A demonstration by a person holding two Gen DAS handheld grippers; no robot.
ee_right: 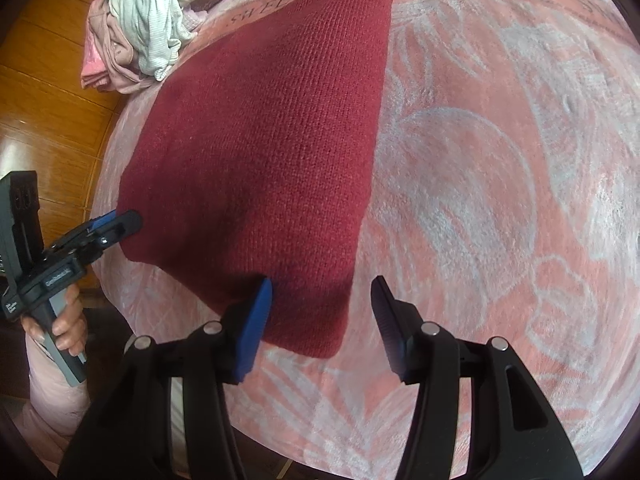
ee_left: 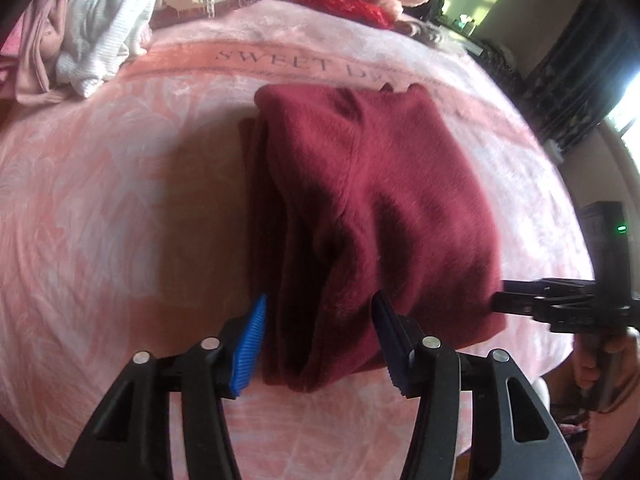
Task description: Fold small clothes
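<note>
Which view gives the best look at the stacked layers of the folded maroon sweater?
The left wrist view: the maroon sweater faces it edge-on, so the stacked folds show. The right wrist view shows only the flat knit top, layers hidden.

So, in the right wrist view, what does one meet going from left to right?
Left gripper → red garment → bare pink blanket.

Pink floral blanket covers bed, w/ "SWEET" lettering. Bright window beyond blanket's right edge; orange wood panelling off its left.
</note>
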